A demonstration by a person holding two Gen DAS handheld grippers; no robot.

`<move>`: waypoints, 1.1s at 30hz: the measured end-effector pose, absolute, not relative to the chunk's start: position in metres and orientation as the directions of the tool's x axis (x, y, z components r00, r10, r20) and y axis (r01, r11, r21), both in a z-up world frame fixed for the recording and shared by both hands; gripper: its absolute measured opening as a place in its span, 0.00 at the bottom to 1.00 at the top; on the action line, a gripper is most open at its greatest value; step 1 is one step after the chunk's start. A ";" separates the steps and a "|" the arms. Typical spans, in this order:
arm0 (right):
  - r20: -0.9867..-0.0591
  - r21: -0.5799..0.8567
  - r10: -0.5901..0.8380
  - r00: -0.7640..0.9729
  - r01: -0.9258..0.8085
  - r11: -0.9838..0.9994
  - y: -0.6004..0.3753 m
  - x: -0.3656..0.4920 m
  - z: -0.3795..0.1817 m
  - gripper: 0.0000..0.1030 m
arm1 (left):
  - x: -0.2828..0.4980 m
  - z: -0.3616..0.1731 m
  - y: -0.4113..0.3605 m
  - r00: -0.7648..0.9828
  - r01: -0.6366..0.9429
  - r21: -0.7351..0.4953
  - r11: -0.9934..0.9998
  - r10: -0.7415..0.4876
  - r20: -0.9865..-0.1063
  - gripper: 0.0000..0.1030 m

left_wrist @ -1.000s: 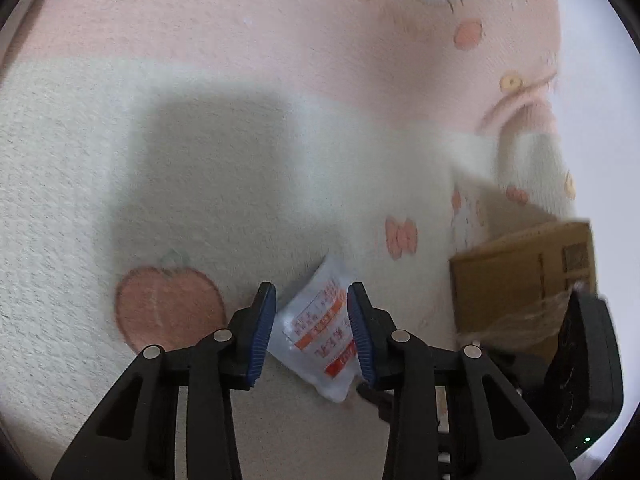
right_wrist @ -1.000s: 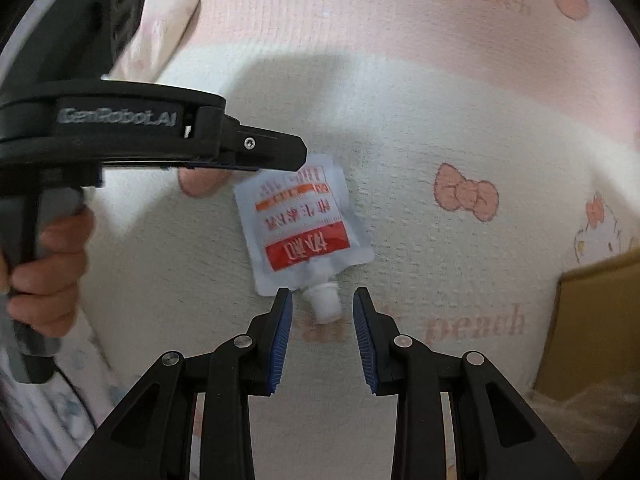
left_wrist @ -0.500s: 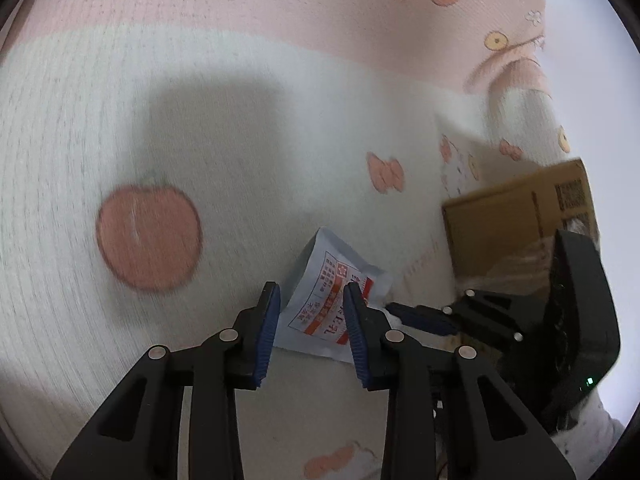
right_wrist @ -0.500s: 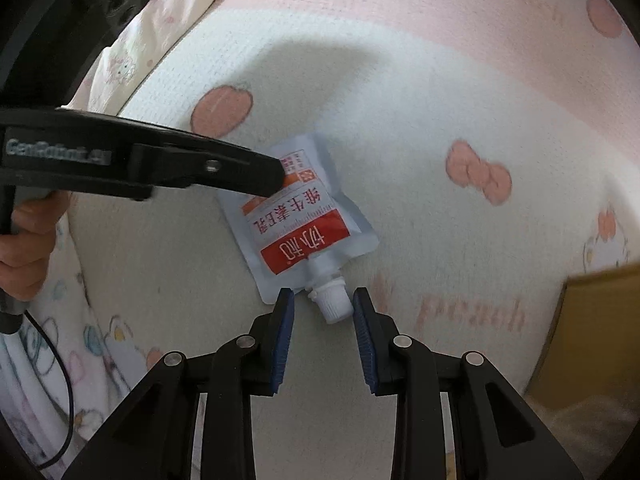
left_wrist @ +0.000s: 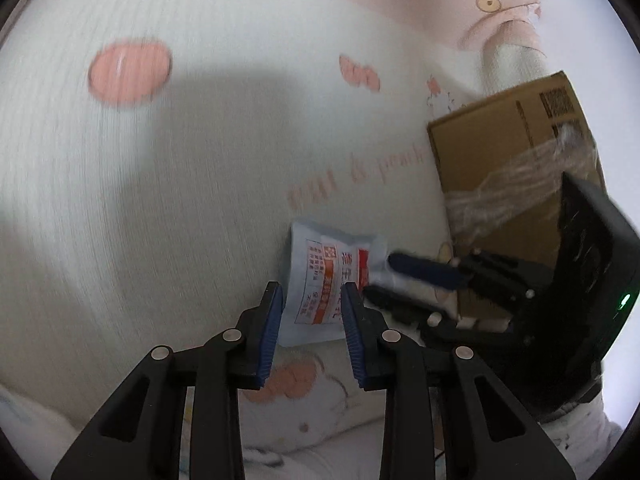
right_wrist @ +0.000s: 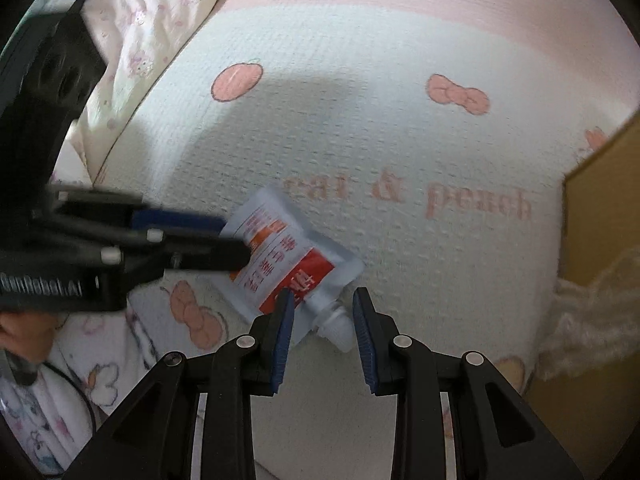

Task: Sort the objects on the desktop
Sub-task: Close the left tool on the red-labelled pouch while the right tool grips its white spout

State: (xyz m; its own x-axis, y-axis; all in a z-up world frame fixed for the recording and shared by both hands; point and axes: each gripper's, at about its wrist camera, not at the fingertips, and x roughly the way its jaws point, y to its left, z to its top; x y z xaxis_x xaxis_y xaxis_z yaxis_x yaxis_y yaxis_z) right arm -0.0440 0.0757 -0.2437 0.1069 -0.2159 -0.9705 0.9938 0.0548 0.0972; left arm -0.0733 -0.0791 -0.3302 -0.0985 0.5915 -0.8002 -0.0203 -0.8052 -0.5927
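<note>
Surface: white and pink knitted blanket (right_wrist: pixel 400 128) printed with peaches, bows and the words "cat & peach"; whether a tabletop or a bed lies under it cannot be told.
Box: brown cardboard box (left_wrist: pixel 516 152) wrapped with clear film, standing on the blanket to the right of the pouch in the left wrist view.
Pillow: pale patterned cushion (right_wrist: pixel 148 36) at the upper left of the right wrist view.
Left tongs (left_wrist: pixel 312 300): jaws closing about the flat bottom end of the pouch; the pouch lies between the blue pads, and contact cannot be told through the blur.
Right tongs (right_wrist: pixel 324 312): jaws narrowly parted on either side of the pouch's spout end; the pads do not visibly press the cap.
Pouch (right_wrist: pixel 288 264): white spouted pouch with red and orange label, lying slantwise on the blanket near its front edge, between the two tongs.
Hand (right_wrist: pixel 20 332): partly seen at the left edge, beneath the left tool's body.
</note>
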 end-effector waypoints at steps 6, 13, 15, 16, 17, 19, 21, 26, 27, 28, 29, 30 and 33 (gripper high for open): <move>-0.965 0.107 -0.241 0.101 0.994 -0.015 0.084 -0.052 -0.220 0.27 | -0.057 -0.327 -0.068 -0.108 -0.028 -0.564 -0.825 0.563 -0.819 0.32; -0.952 0.235 -0.263 0.158 0.927 -0.293 0.102 -0.076 -0.216 0.27 | -0.064 -0.319 -0.082 -0.191 0.029 -0.592 -0.806 0.576 -0.795 0.32; -0.954 0.241 -0.258 0.156 0.909 -0.340 0.104 -0.080 -0.222 0.27 | -0.065 -0.321 -0.085 -0.193 0.045 -0.606 -0.794 0.589 -0.785 0.32; -0.957 0.235 -0.250 0.151 0.905 -0.355 0.104 -0.080 -0.226 0.27 | -0.066 -0.322 -0.086 -0.188 0.052 -0.615 -0.787 0.597 -0.780 0.32; -0.957 0.236 -0.249 0.151 0.905 -0.355 0.102 -0.080 -0.227 0.27 | -0.067 -0.323 -0.085 -0.184 0.053 -0.619 -0.783 0.602 -0.777 0.32; -0.955 0.238 -0.256 0.152 0.907 -0.347 0.103 -0.084 -0.230 0.27 | -0.068 -0.325 -0.083 -0.172 0.047 -0.625 -0.779 0.610 -0.774 0.32; -0.955 0.232 -0.260 0.144 0.908 -0.347 0.101 -0.094 -0.233 0.27 | -0.069 -0.326 -0.079 -0.161 0.036 -0.621 -0.783 0.609 -0.777 0.32; -0.953 0.242 -0.264 0.151 0.902 -0.357 0.086 -0.088 -0.241 0.27 | -0.070 -0.330 -0.071 -0.143 0.022 -0.613 -0.790 0.604 -0.784 0.32; -0.953 0.243 -0.262 0.151 0.898 -0.367 0.085 -0.088 -0.245 0.27 | -0.070 -0.331 -0.071 -0.142 0.022 -0.614 -0.789 0.606 -0.783 0.32; -0.954 0.242 -0.258 0.150 0.897 -0.371 0.082 -0.089 -0.247 0.27 | -0.071 -0.331 -0.071 -0.141 0.024 -0.617 -0.787 0.608 -0.781 0.33; -0.954 0.243 -0.257 0.152 0.896 -0.372 0.079 -0.089 -0.250 0.27 | -0.071 -0.331 -0.072 -0.142 0.028 -0.620 -0.784 0.611 -0.779 0.33; -0.953 0.247 -0.262 0.154 0.894 -0.373 0.082 -0.095 -0.248 0.27 | -0.071 -0.332 -0.072 -0.142 0.031 -0.622 -0.782 0.613 -0.777 0.33; -0.950 0.251 -0.271 0.156 0.896 -0.365 0.078 -0.095 -0.249 0.27 | -0.073 -0.335 -0.073 -0.137 0.047 -0.634 -0.772 0.624 -0.769 0.34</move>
